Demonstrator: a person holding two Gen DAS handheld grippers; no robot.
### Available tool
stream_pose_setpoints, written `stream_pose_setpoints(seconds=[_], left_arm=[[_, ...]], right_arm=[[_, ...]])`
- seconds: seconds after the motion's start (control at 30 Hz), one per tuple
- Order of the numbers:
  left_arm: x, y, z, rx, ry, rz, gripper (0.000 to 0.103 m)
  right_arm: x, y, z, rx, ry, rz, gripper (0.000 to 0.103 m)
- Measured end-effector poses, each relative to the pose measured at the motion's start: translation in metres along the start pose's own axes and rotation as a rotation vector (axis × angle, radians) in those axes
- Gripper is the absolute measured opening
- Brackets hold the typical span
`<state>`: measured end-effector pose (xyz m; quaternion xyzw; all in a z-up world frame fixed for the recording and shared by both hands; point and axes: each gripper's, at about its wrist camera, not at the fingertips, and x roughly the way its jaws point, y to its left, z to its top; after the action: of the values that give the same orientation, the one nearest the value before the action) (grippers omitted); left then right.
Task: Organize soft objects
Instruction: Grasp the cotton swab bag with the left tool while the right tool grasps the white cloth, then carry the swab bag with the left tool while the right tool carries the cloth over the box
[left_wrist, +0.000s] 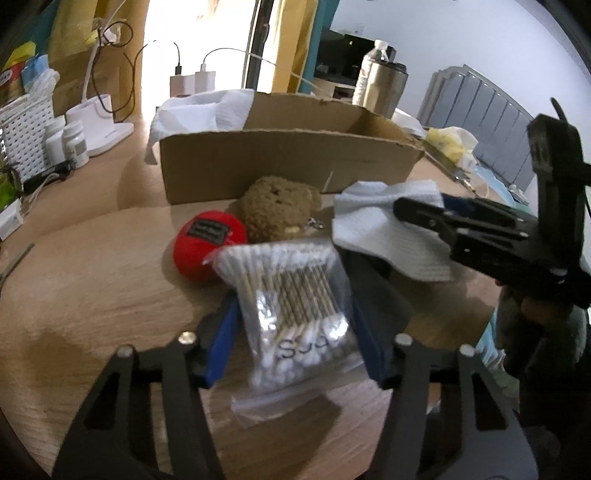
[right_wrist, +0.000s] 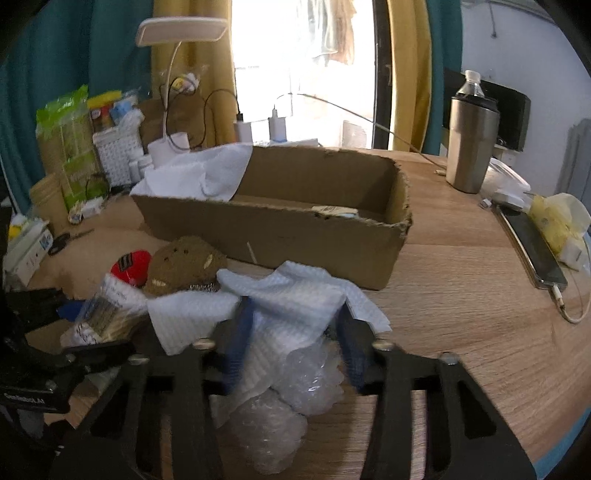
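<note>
A clear bag of cotton swabs lies between the blue pads of my left gripper, which press on its two sides. Just beyond it sit a red soft ball and a brown plush toy, in front of an open cardboard box. My right gripper is shut on a crumpled white cloth, with bubble wrap bunched under it. A second white cloth hangs over the box's left end. The bag of swabs also shows at the left of the right wrist view.
A steel tumbler holding a water bottle stands at the back right. A phone on a cable and yellow tissues lie to the right. Pill bottles, a white basket and a desk lamp base crowd the left.
</note>
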<state>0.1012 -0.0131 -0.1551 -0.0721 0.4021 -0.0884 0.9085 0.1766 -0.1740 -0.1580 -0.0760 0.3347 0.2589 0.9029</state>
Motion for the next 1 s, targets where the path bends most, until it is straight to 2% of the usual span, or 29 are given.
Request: stream_pose_setpoints(seconds=[0.17, 0.3, 0.6, 1.0], left_arm=[[-0.005, -0.005, 0.0, 0.027, -0.012, -0.016, 0.051], [-0.011, -0.006, 0.0, 0.032, -0.028, -0.024, 0.051], [-0.028, -0.005, 0.009, 0.036, -0.081, -0.038, 0.051], [-0.045, 0.0, 0.022, 0.028, -0.138, -0.044, 0.051]], right_arm=[[-0.005, 0.007, 0.001, -0.029, -0.013, -0.019, 0.017], [-0.014, 0.009, 0.005, -0.033, -0.043, -0.03, 0.013], [-0.042, 0.004, 0.019, -0.022, -0.132, -0.05, 0.012], [-0.062, -0.003, 0.039, -0.02, -0.18, -0.074, 0.011]])
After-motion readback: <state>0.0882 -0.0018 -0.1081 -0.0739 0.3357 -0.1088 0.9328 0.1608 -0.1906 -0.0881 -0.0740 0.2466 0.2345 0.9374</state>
